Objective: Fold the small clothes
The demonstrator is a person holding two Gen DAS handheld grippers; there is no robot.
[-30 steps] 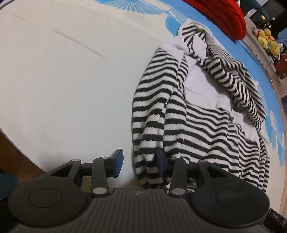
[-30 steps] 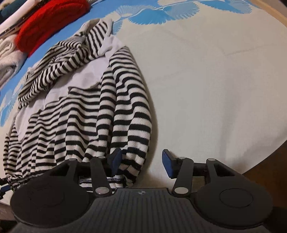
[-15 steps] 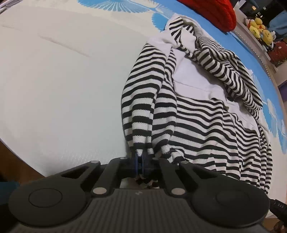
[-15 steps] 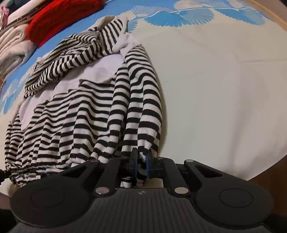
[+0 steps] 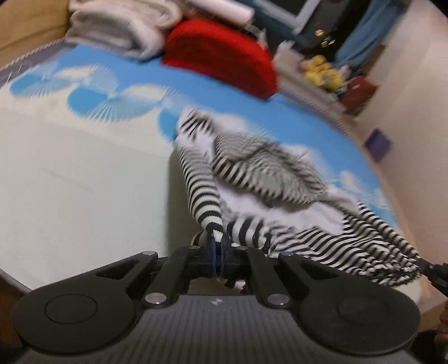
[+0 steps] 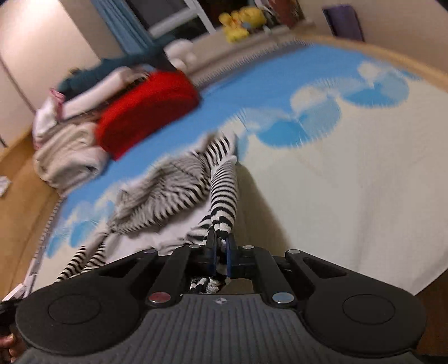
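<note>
A black-and-white striped sweater [image 5: 252, 173] lies on the bed; it also shows in the right wrist view [image 6: 179, 179]. My left gripper [image 5: 217, 246] is shut on one bottom corner of the sweater and holds it lifted off the bed. My right gripper [image 6: 221, 246] is shut on the other bottom corner and holds it lifted too. The striped cloth hangs taut from each pair of pads down to the rest of the sweater. Both views are blurred by motion.
The bed sheet [image 5: 70, 173] is white with blue fan patterns. A folded red garment [image 5: 224, 58] and folded pale clothes [image 5: 117, 25] lie at the far edge; they show in the right view too [image 6: 145, 109]. Yellow plush toys [image 6: 240, 25] sit on a shelf behind.
One second ago both grippers were open at the sweater's hem. They shut on its bottom corners, and now both have lifted the hem up and tilted toward the far side of the bed.
</note>
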